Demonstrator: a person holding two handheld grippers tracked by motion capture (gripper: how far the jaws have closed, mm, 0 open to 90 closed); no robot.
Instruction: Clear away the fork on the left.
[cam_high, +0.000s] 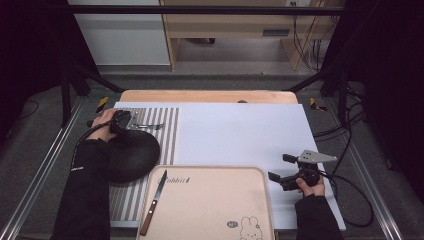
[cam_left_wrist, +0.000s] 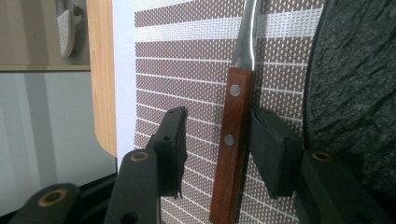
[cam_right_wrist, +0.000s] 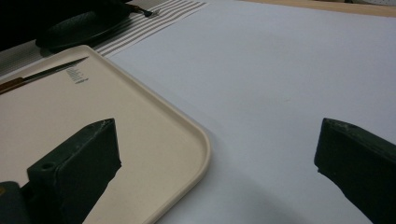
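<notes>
Left gripper (cam_left_wrist: 215, 144): jaws apart around the fork's wooden handle, right pad touching, left pad clear
Fork (cam_left_wrist: 232, 140): flat on the striped placemat (cam_left_wrist: 187, 70), just beside the black plate (cam_left_wrist: 355, 93)
Knife (cam_high: 154, 200): on the tray (cam_high: 215, 200)
Right gripper (cam_right_wrist: 215, 154): jaws wide apart, holding nothing, over white table cover (cam_right_wrist: 280, 70)

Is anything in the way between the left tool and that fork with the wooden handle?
No. The fork's wooden handle already lies between the left tool's two black jaws on the striped placemat, with a gap beside the left jaw. The dark plate sits just beside it, not between.
</notes>
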